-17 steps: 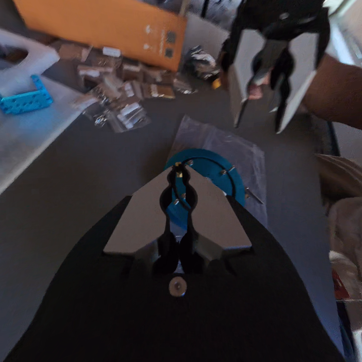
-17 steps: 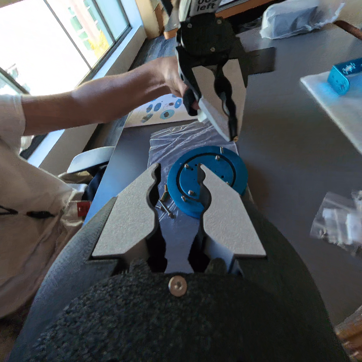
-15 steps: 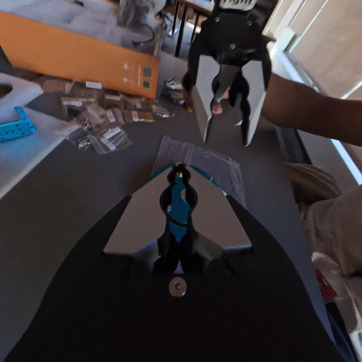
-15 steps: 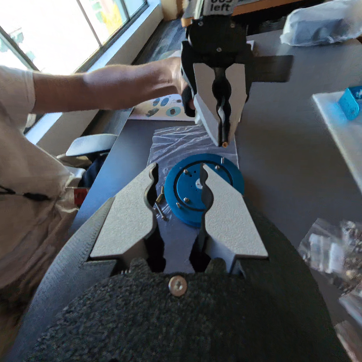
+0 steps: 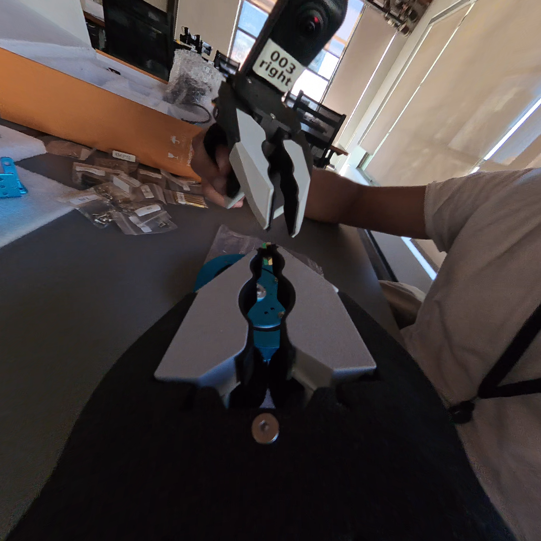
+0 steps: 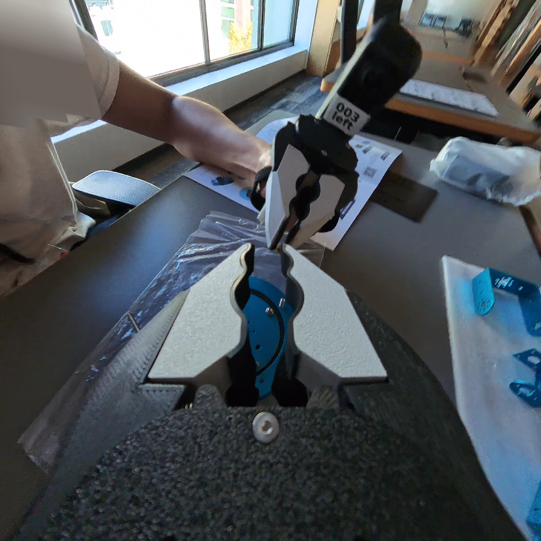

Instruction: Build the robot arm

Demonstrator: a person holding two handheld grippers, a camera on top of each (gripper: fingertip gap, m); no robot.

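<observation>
The left gripper (image 5: 267,248) has its grey fingers pinched together on a small brass-coloured metal piece (image 5: 267,245) at the very tips. The right gripper (image 6: 267,248) faces it tip to tip, fingers parted with a clear gap and nothing between them, its tips just beside the brass piece (image 6: 278,249). Both hang above a round blue metal disc (image 6: 263,328) studded with small screws, which lies on a clear plastic bag (image 6: 187,263) on the dark grey table (image 5: 87,278). Small bags of hardware (image 5: 128,202) and an orange cardboard box (image 5: 87,117) sit farther off to the left
</observation>
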